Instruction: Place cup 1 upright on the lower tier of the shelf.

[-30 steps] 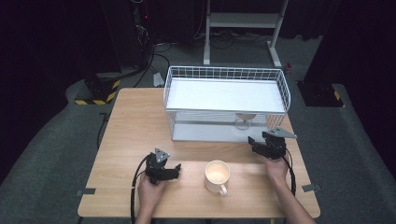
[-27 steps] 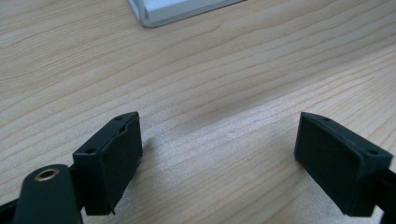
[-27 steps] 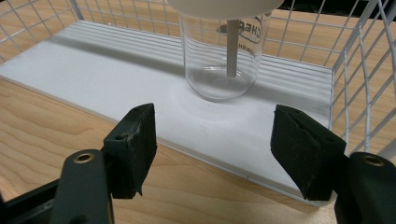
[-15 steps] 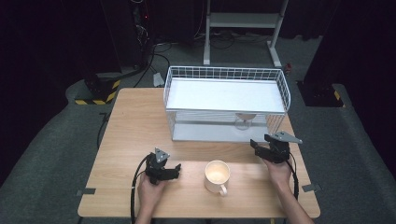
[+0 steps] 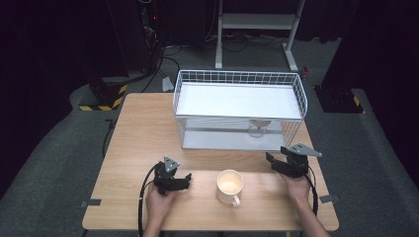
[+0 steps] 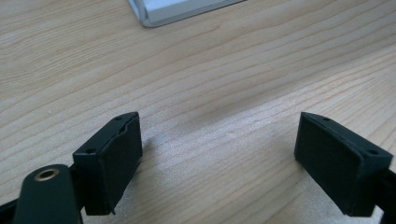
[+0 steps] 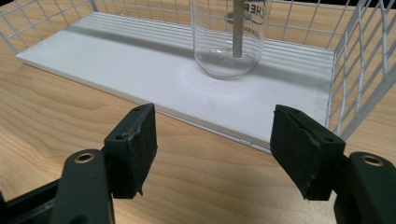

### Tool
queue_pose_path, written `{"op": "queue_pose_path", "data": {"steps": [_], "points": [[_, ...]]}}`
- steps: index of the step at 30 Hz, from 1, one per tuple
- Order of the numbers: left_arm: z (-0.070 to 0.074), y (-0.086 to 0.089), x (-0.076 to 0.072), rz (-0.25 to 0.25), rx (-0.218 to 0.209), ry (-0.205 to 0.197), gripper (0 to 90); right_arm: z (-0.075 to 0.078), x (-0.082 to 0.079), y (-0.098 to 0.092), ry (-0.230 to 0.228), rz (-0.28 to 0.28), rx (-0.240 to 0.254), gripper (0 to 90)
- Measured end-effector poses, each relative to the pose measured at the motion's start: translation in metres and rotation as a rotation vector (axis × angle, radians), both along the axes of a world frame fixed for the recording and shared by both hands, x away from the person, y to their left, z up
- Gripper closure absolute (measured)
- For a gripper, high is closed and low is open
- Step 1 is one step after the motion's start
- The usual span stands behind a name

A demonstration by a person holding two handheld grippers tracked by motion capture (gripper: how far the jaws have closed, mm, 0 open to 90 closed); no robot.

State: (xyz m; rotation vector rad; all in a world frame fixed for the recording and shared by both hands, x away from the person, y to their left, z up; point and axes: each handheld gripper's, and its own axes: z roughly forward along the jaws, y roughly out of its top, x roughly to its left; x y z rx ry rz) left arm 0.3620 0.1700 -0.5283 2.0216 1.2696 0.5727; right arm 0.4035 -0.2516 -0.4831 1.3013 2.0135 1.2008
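Note:
A cream mug stands near the table's front edge, between my two grippers. My left gripper rests low on the wood to the mug's left, open, with bare wood between its jaws. To the mug's right, my right gripper is open too and holds nothing. It faces the lower shelf of a white wire rack. A clear glass stands on that shelf behind a thin upright wire, and in the high view the glass sits toward the right end.
The rack takes up the far half of the wooden table, and its top shelf is bare. A corner of the rack's base lies just ahead of my left gripper. Wire mesh closes the rack's right end.
My right gripper has drifted slightly toward the table's near edge. The left gripper and the mug have kept still.

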Motion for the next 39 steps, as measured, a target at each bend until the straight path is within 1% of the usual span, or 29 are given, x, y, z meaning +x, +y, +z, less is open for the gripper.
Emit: {"op": "queue_pose_path", "data": {"steps": [8, 10, 12, 13, 14, 16, 21, 23, 31, 39], "points": [[0.000, 0.000, 0.000, 0.000, 0.000, 0.000, 15.6, -0.001, -0.006, -0.004, -0.002, 0.003, -0.007, 31.8], [0.000, 0.000, 0.000, 0.000, 0.000, 0.000, 15.6, -0.001, -0.008, -0.005, 0.003, -0.002, -0.001, 31.9], [0.000, 0.000, 0.000, 0.000, 0.000, 0.000, 15.6, -0.002, -0.008, -0.006, -0.002, 0.000, -0.006, 32.0], [0.000, 0.000, 0.000, 0.000, 0.000, 0.000, 15.6, -0.002, -0.009, -0.006, 0.007, -0.006, -0.003, 32.0], [0.000, 0.000, 0.000, 0.000, 0.000, 0.000, 15.6, -0.003, -0.010, -0.008, -0.004, -0.005, -0.005, 32.0], [0.000, 0.000, 0.000, 0.000, 0.000, 0.000, 15.6, -0.003, -0.012, -0.009, -0.001, -0.008, -0.001, 32.0], [0.000, 0.000, 0.000, 0.000, 0.000, 0.000, 15.6, -0.004, -0.016, -0.012, -0.010, -0.008, -0.009, 32.1], [0.000, 0.000, 0.000, 0.000, 0.000, 0.000, 15.6, -0.005, -0.021, -0.014, -0.027, -0.015, -0.007, 33.1], [0.000, 0.000, 0.000, 0.000, 0.000, 0.000, 15.6, -0.004, -0.030, -0.019, -0.028, -0.015, -0.006, 33.3], [0.000, 0.000, 0.000, 0.000, 0.000, 0.000, 15.6, -0.009, -0.038, -0.022, -0.026, -0.023, 0.003, 33.3]]}}
